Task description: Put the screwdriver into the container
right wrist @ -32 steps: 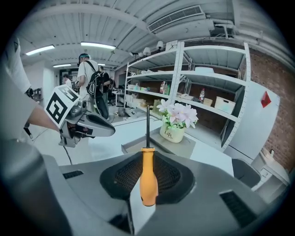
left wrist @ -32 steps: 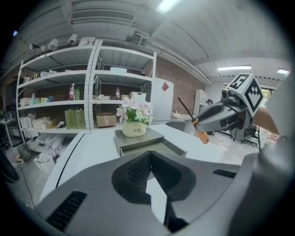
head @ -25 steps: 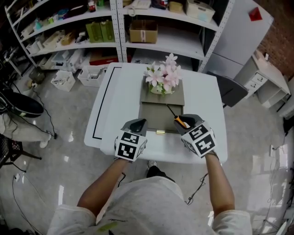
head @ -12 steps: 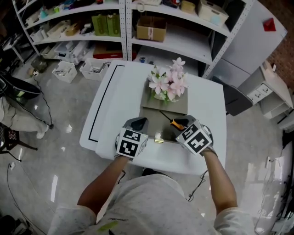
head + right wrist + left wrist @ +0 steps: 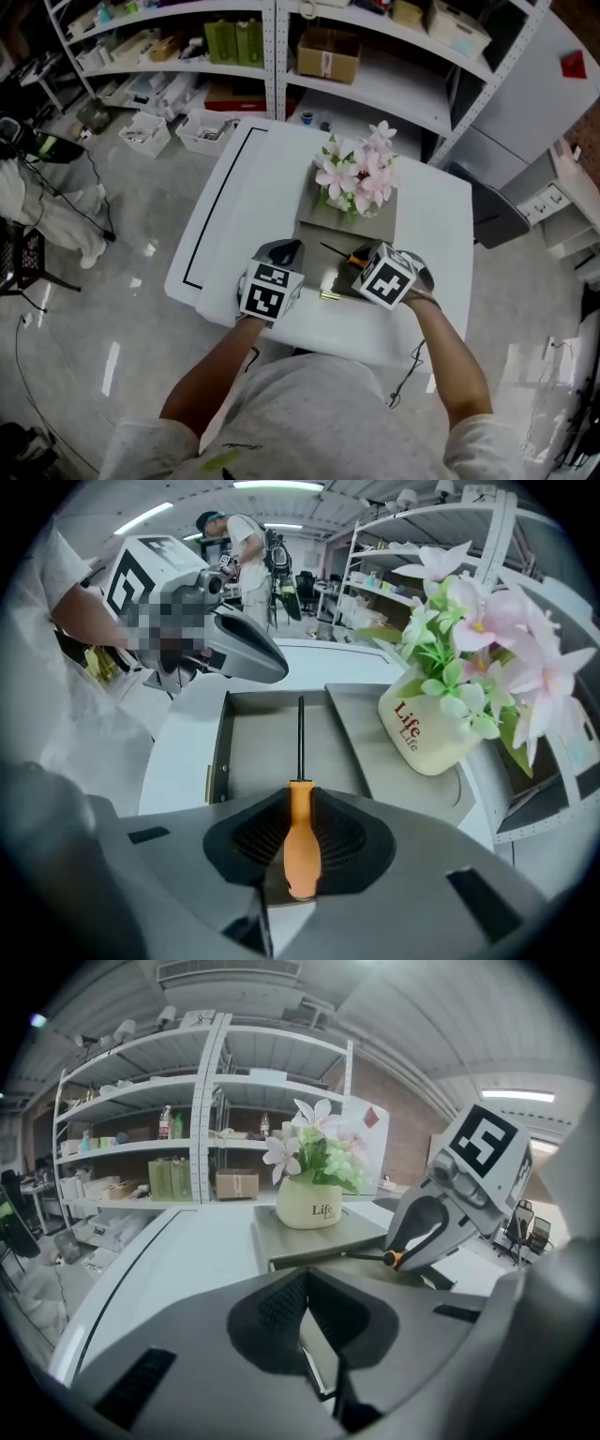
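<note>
Gripped screwdriver (image 5: 301,841) by its orange handle in right claw (image 5: 300,803), shaft reaching ahead above the container (image 5: 253,752). Held left claw (image 5: 306,1279) pressed together, empty.

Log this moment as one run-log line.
right gripper: shut on screwdriver | position: above open container | left gripper: shut, empty

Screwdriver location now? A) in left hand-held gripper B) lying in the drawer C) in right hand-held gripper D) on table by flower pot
C: right hand-held gripper is shut on the screwdriver, its orange handle between the jaws, shaft over the open drawer.
</note>
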Tool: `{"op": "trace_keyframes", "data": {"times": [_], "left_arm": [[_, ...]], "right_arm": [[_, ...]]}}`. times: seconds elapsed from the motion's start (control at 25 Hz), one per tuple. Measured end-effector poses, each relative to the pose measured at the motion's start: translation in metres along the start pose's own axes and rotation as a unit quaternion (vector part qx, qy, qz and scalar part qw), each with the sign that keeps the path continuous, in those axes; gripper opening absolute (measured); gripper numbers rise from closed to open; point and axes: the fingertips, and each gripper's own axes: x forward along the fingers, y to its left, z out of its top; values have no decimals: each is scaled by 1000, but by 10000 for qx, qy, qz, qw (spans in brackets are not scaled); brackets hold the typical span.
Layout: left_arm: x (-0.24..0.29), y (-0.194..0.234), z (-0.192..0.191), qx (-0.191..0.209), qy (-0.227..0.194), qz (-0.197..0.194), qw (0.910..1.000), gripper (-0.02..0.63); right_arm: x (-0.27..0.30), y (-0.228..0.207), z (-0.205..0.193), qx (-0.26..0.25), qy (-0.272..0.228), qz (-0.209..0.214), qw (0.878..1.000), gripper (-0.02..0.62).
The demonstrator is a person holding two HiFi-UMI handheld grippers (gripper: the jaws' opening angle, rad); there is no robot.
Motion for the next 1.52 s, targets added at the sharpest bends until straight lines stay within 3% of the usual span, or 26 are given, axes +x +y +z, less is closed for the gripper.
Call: {"op": "trace_keyframes", "data": {"times": [0.4,0.88,1.2,1.52], "left_arm": [[20,9,1,-181,23,61,9998,5],[33,16,3,-247,94,98,9996,5],[32,12,3,-184,111,12,9998,5],[22,7,3,-80,139,-86,9998,5]], "right_arm": [[32,-2,-13,-368,564,420,9968,74],[45,0,-14,-480,731,838,9926,77],[44,-2,-14,-284,568,744,9952,87],[18,-8,-10,261,37,367,9990,63]]}}
